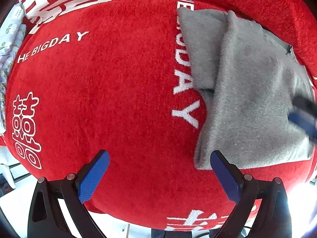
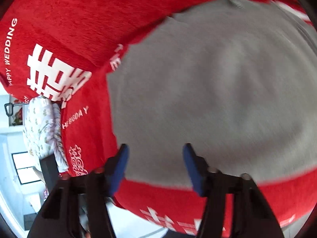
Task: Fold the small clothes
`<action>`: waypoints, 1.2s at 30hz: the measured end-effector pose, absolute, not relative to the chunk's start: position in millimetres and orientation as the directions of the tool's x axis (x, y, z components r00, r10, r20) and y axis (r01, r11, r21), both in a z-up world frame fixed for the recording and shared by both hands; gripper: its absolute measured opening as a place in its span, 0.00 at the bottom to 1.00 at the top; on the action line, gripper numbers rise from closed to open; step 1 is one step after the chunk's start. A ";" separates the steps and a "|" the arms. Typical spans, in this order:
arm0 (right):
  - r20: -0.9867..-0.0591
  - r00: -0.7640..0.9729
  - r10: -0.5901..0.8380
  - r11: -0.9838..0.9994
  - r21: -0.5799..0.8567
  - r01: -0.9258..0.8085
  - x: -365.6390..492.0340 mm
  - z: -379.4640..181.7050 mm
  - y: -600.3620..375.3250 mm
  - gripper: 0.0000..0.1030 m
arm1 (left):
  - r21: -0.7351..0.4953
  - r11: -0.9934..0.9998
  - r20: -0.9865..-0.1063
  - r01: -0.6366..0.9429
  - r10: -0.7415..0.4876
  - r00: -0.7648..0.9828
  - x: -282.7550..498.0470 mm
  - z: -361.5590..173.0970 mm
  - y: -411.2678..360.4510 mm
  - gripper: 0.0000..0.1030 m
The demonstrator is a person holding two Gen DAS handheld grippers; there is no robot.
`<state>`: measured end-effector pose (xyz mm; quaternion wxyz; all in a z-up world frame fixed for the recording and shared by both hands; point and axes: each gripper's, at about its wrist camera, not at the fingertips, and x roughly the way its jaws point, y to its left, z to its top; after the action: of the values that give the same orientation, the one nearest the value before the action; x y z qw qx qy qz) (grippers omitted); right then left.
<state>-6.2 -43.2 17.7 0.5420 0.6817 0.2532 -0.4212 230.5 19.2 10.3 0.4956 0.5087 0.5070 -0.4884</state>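
Printed in white on the red blanket [image 1: 118,79]: "HE BIGDAY" left of the grey garment [image 1: 247,91]; "APPY WEDDING" farther left, seen from the right wrist.

- You are working over a red plush blanket [image 1: 122,83] printed with white lettering and white double-happiness characters; it covers the whole surface.
- A grey garment [image 1: 247,91] lies flat on the blanket's right part, one portion folded over, hiding part of the lettering.

Red cover [image 1: 122,91] with white lettering; floral bedding [image 2: 42,130] at its left edge; pale floor [image 2: 11,178] beyond, brightly lit.
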 end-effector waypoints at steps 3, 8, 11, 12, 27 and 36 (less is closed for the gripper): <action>-0.850 0.516 -0.109 -0.258 0.525 0.811 17.6 10.4 -78.6 0.56 | 0.019 0.018 -1.000 1.000 0.004 0.019 241.8 12.2 14.5 0.99; -0.903 0.422 -0.087 -0.207 0.430 0.879 59.8 -8.0 -124.0 0.55 | 0.039 0.030 -0.998 0.999 -0.047 0.040 262.7 16.2 -0.4 0.99; -0.929 0.361 -0.079 -0.173 0.370 0.913 71.5 -17.9 -135.6 0.05 | 0.035 0.041 -0.997 0.999 -0.070 0.038 274.9 18.8 -8.0 0.99; -0.926 0.369 -0.084 -0.174 0.378 0.909 71.4 -18.2 -136.1 0.05 | 0.026 0.050 -0.997 0.998 -0.078 0.030 281.8 19.9 -11.5 0.99; -0.943 0.328 -0.054 0.091 0.323 0.942 89.3 7.6 -111.4 0.10 | 0.019 0.083 -0.998 0.996 -0.062 0.024 305.3 7.5 -21.8 0.99; -0.951 0.307 -0.028 0.035 0.306 0.951 71.0 -7.3 -69.4 0.11 | 0.022 0.057 -0.998 0.998 -0.054 0.025 294.2 9.6 -20.7 0.99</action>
<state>71.0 -69.4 -7.3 0.5872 0.5556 0.4156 -0.4169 294.2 -20.7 9.6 0.5332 0.4776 0.4942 -0.4933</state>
